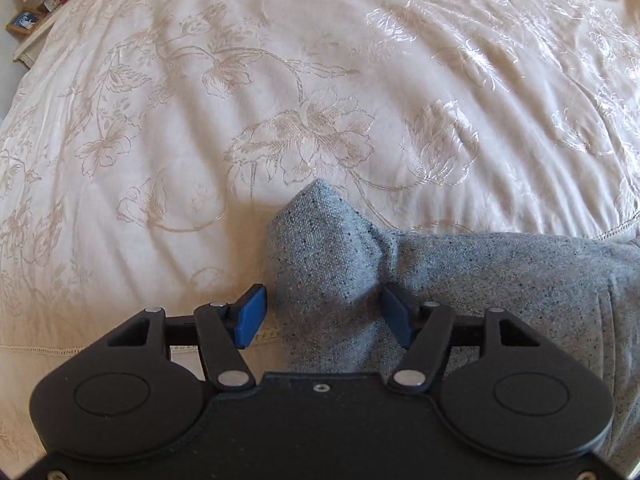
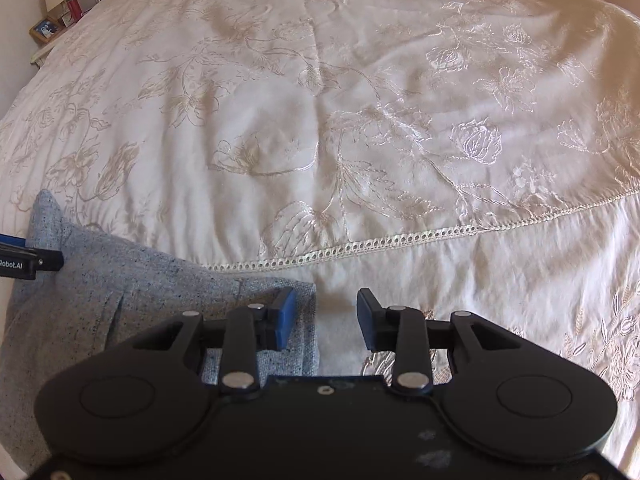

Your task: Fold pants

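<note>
Left wrist view first: the left gripper (image 1: pixel 324 314) stands with its blue pads apart over the near edge of the bed. The grey pants (image 1: pixel 480 280) fill the lower right of the frame, and a peaked fold of them rises between the pads. The left pad (image 1: pixel 251 315) looks clear of the cloth, while the right one sits against or just beside it; nothing appears pinched. The cream embroidered bedspread (image 1: pixel 280 80) takes up the rest, with a nightstand (image 1: pixel 30 28) in the upper left corner.

Right wrist view: the right gripper (image 2: pixel 326 320) is also parted. Its left pad (image 2: pixel 285 322) lies over the corner of the pants (image 2: pixel 120 288) at lower left, and its right pad hangs above bare bedspread (image 2: pixel 360 100), so the cloth edge falls in the gap without being clamped. The other gripper's tip shows at the left edge.

This looks like a release or regrip. To do it well, both tools should take matching corners of one edge, bite all the layers, and flatten the raised peak before the next fold, or a crease will be locked in.
</note>
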